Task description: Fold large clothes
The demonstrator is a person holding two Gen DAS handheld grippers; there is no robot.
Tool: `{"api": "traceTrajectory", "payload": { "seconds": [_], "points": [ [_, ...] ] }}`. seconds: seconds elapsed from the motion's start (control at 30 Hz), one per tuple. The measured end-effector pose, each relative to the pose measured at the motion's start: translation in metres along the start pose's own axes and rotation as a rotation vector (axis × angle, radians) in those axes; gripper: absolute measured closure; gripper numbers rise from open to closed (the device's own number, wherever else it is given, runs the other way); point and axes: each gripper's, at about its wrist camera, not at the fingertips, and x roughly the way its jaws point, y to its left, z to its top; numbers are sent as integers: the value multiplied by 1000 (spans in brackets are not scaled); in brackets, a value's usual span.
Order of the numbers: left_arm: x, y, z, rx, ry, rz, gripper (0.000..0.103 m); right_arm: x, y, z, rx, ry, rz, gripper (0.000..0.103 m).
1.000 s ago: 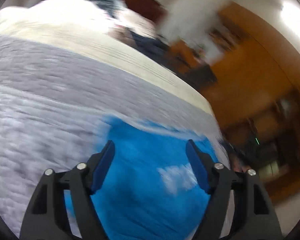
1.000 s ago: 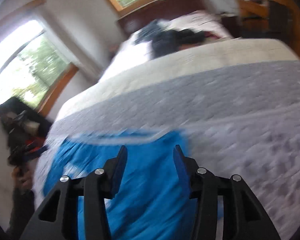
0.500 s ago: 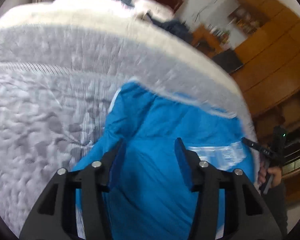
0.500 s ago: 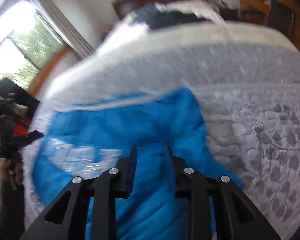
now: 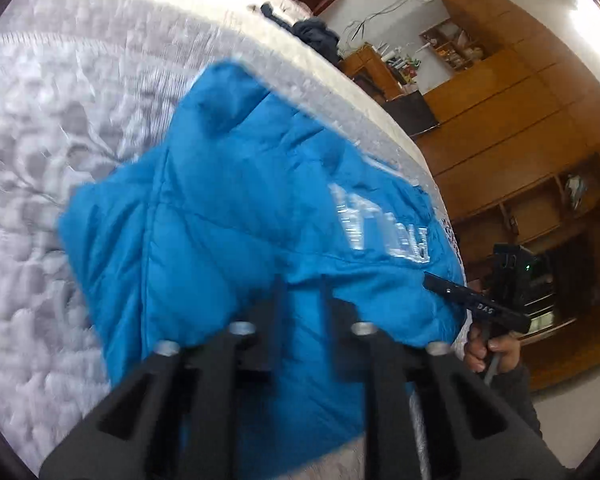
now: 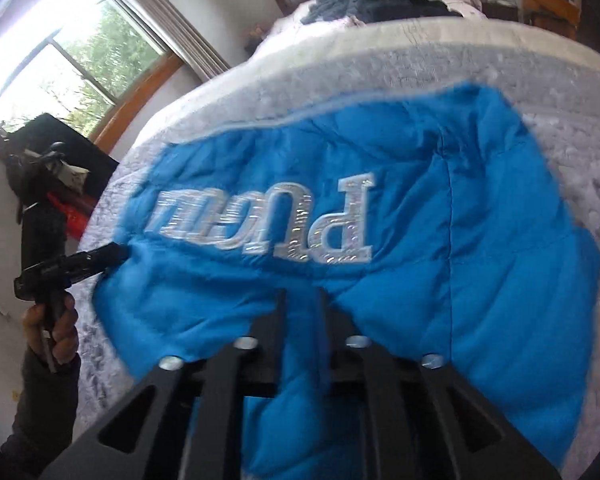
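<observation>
The jacket (image 6: 440, 220) lies spread on the bed (image 6: 580, 152), along its near edge. Both tongs meet it at that near edge: the left tongs (image 5: 302, 292) pinch a fold of it between their fingers, and the right tongs (image 6: 302, 304) do the same further along. In the left wrist view the right tongs show at the jacket's right corner; in the right wrist view the left tongs show at its left corner. A heap of clothes (image 6: 372, 4) lies at the far end of the bed, well apart from the jacket. A window (image 6: 76, 60) stands left of the bed, cupboards (image 5: 512, 100) right of it.
</observation>
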Motion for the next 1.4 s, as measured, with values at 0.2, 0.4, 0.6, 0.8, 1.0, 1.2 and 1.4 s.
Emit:
{"api": "traceTrajectory", "payload": {
  "seconds": [0.2,0.4,0.6,0.8,1.0,1.2,1.4],
  "points": [
    [5,-86,-39,174,50,-186,40,-38,12,-32,6,-69,101,75],
    [61,-49,-46,90,158,-84,64,-5,5,-45,21,-26,40,86],
    [9,-35,-47,55,64,-161,31,-78,-27,-64,105,-166,39,74],
    [16,-9,-52,53,117,-75,40,-64,-72,-72,181,-141,-61,85],
    [-74,5,-29,50,4,-43,13,-107,2,-89,-52,-219,-274,43],
    [-114,66,-12,-120,50,49,12,-94,113,-146,-451,-210,-458,15],
    [-102,107,-9,-204,88,0,12,-39,198,-189,-728,-180,-538,14]
  ]
}}
